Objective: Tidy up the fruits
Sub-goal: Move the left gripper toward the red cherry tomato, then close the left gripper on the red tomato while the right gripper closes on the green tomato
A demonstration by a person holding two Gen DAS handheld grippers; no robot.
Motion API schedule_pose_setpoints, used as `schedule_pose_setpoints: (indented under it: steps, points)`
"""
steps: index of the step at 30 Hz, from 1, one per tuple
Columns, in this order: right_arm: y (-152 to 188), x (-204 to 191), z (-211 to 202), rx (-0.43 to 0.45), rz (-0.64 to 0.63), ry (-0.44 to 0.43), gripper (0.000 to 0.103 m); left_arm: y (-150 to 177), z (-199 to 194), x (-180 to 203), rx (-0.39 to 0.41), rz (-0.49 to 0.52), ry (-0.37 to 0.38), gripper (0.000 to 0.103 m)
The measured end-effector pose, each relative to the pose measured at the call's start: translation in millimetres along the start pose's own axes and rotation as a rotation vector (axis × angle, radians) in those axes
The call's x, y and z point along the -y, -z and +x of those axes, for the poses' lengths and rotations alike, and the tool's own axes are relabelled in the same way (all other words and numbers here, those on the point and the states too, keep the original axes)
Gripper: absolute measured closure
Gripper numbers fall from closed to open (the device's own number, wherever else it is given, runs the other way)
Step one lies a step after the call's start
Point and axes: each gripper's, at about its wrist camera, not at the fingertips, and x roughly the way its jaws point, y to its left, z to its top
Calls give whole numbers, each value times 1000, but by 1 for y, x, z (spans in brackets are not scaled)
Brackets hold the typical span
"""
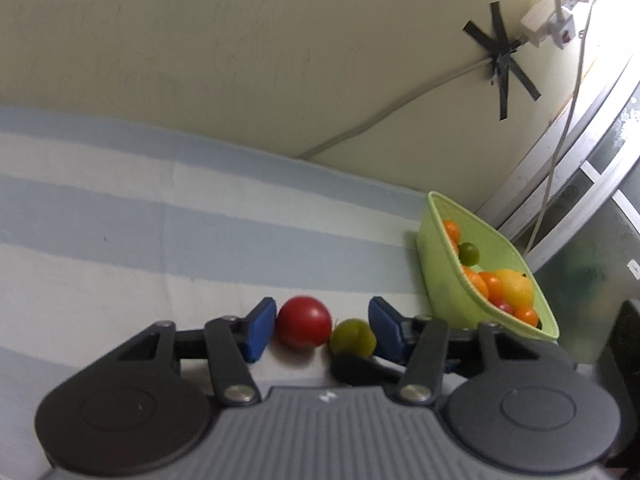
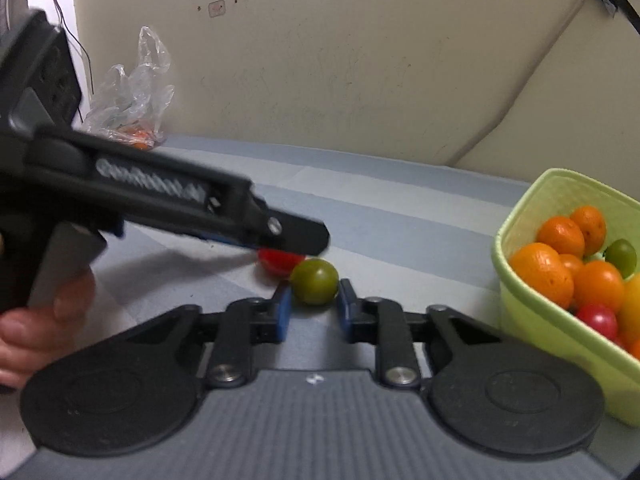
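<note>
step: picking loose fruit | right hand-held gripper (image 2: 312, 304): clamped on green fruit (image 2: 315, 281) | left hand-held gripper (image 1: 322, 330): part-open around red fruit (image 1: 305, 322), not gripping | basket (image 2: 532, 320): right | advice: squeeze gently, lift straight, avoid colliding.

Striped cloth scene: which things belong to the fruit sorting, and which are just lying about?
Belongs to the job:
- round red tomato
- small round green fruit
- light green plastic basket of oranges
- left gripper
- right gripper

Lying about:
- crumpled clear plastic bag
- black tape cross
- white power strip
</note>
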Motion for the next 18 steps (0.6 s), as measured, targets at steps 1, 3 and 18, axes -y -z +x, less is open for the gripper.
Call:
schedule_pose_setpoints:
  steps: [1, 3, 18]
  points:
    - [0, 0, -3, 0, 1, 3, 77, 2, 0, 2, 12, 9, -9, 55]
    - [4, 0, -10, -4, -10, 20, 77, 4, 0, 6, 24, 29, -37, 67]
    - [63, -3, -104, 65, 80, 81, 77, 79, -60, 57, 40, 114, 42, 74]
